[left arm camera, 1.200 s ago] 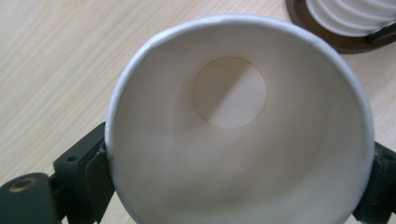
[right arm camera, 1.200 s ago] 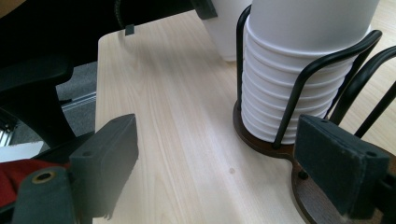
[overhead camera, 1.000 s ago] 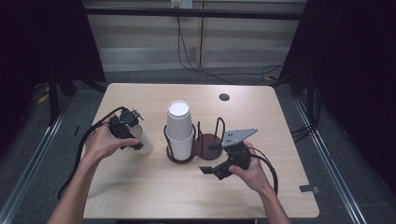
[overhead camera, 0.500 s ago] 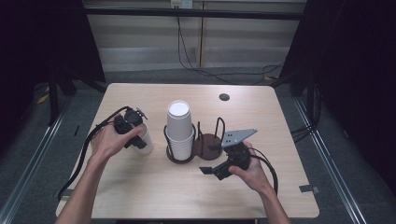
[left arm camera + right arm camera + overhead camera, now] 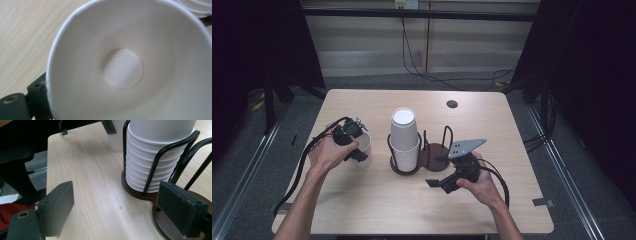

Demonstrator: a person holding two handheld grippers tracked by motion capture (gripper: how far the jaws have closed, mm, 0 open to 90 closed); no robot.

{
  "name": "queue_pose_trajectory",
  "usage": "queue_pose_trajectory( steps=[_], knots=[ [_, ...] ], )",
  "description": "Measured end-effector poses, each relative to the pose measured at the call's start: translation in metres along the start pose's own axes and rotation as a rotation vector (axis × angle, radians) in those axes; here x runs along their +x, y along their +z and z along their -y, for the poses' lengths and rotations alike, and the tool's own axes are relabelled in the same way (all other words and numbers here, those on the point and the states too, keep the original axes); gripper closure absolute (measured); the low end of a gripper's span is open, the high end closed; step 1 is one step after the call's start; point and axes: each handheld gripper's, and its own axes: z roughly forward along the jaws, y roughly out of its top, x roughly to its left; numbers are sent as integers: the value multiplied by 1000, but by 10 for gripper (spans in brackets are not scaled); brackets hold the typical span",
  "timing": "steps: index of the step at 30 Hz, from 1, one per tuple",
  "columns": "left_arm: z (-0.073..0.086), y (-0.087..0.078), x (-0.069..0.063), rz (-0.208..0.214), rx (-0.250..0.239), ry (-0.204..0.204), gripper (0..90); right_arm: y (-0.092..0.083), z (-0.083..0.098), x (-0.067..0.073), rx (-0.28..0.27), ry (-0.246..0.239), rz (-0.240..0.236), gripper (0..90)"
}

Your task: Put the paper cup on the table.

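Behind paper cup (image 5: 130, 62); left tongs (image 5: 357, 145) mostly hidden

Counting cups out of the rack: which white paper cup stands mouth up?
The single cup at the left gripper, beside the rack. The stacked cups sit upside down.

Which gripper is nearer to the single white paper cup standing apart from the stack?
Left. The left gripper is at the single cup, its jaws on the cup's wall. The right gripper sits beyond the cup holder, on its far side.
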Motion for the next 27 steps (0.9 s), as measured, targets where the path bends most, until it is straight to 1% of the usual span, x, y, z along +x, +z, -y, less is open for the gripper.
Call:
queue_pose_trajectory(
  steps=[1, 2, 3, 4, 5, 7, 8, 9, 11, 12, 13, 14, 15, 17, 19, 20, 22, 24, 26, 27],
  knots=[
    [1, 1, 1, 5, -5, 5, 71, 0, 0, 0, 0, 0, 0, 142],
    [4, 4, 1, 17, 2, -3, 81, 0, 0, 0, 0, 0, 1, 143],
    [6, 5, 2, 15, -11, -5, 86, 0, 0, 0, 2, 1, 2, 142],
    [8, 6, 3, 24, -6, -1, 86, 0, 0, 0, 1, 2, 2, 142],
    [9, 7, 3, 26, -19, -10, 84, 0, 0, 0, 0, 2, 2, 142],
    [13, 7, 5, 43, -21, -13, 83, 0, 1, -1, 0, 4, 5, 142],
    [15, 7, 5, 48, -30, -21, 85, 0, 1, -1, 0, 4, 5, 142],
    [17, 7, 5, 55, -31, -9, 90, 0, 1, -1, 1, 3, 4, 143],
    [20, 6, 7, 49, -43, -12, 114, 0, 1, -1, 2, 4, 2, 142],
    [23, 6, 7, 56, -58, -20, 118, 0, 1, 0, 3, 4, 0, 142],
    [25, 7, 7, 68, -63, -25, 118, 0, 1, 0, 3, 4, 1, 142],
    [27, 7, 7, 67, -68, -31, 119, 0, 1, 0, 3, 5, 0, 142],
    [29, 7, 7, 69, -64, -25, 119, 0, 1, 0, 3, 5, 0, 142],
    [31, 7, 7, 77, -69, -25, 119, 0, 1, -1, 3, 5, 1, 142],
    [33, 5, 7, 67, -78, -25, 140, 1, 1, -1, 5, 7, -1, 142],
    [33, 5, 6, 73, -87, -35, 147, 2, 1, 0, 8, 6, -1, 142],
    [35, 2, 5, 68, -99, -32, 152, 2, 2, 0, 8, 5, 0, 142],
    [37, -1, 4, 63, -119, -38, 153, 2, 2, -1, 7, 7, 2, 142],
    [40, -4, 4, 40, -135, -46, 154, 1, 2, -1, 2, 9, 6, 142],
    [41, -5, 4, 41, -147, -53, 155, 0, 2, -1, -2, 9, 10, 142]
  ],
)
